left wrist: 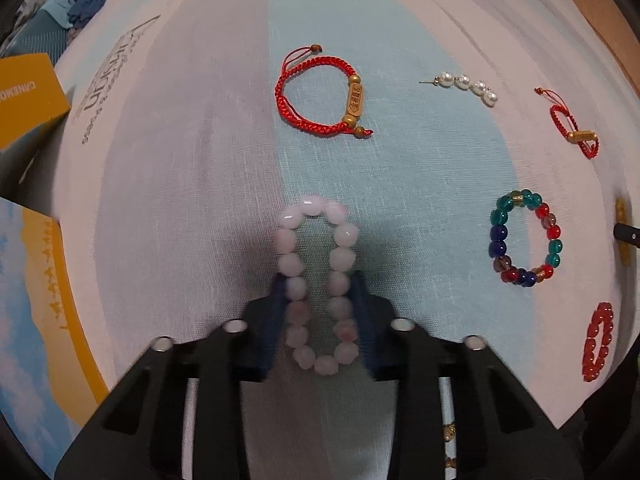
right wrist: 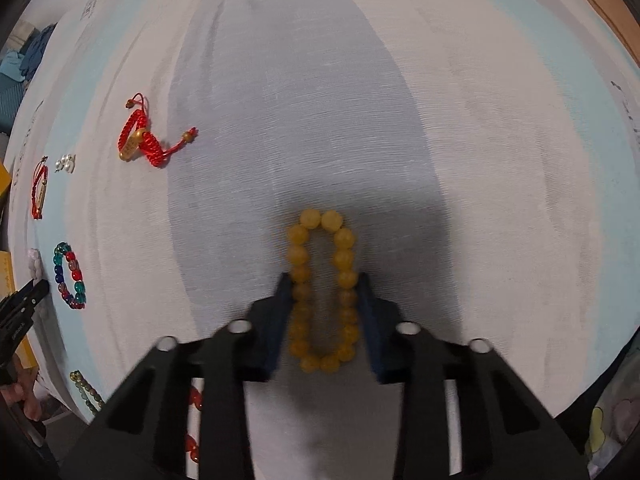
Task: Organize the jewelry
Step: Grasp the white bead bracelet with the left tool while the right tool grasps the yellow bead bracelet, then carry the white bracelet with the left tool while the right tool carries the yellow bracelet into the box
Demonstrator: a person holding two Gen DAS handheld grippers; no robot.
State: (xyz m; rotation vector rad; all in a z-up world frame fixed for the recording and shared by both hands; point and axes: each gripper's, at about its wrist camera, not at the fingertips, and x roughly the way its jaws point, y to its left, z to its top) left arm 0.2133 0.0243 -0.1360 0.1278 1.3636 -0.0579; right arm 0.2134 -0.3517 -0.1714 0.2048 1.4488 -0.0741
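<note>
Left tongs (left wrist: pixel 318 292): two blue pads on black arms, closed against the sides of the pink bracelet (left wrist: pixel 316 284).
Pink bracelet: round, pale pink, translucent beads on a loop; squeezed into a long narrow oval between the pads, its far end sticking out past the tips. Slightly blurred.
Right tongs (right wrist: pixel 323 292): same build, blue pads pressed on both sides of the yellow bracelet (right wrist: pixel 322 292).
Yellow bracelet: round, waxy amber-yellow beads; loop pinched to a narrow oval, far end beyond the tips.
Cloth (left wrist: pixel 200 184): woven, finely ribbed fabric in white, pale blue and grey bands, covering the tabletop under both tongs.
Red cord bracelet (left wrist: pixel 322 94): braided red cord with a gold barrel charm and small brown end beads; ahead of the left tongs, lying flat, well apart.
Pearl piece (left wrist: pixel 466 86): four glossy white spheres in a row on a thin metal pin; ahead and right of the left tongs.
Second red cord bracelet (right wrist: pixel 146 136): same braid and gold charm, bunched; ahead and far left of the right tongs.
Glass bracelet (left wrist: pixel 524 240): clear teal, blue, red and smoky beads in an open ring; right of the left tongs.
Red bead bracelet (left wrist: pixel 598 340): glossy red beads, at the far right edge of the left view.
Yellow box (left wrist: pixel 28 96): flat card, far left of the left tongs.
</note>
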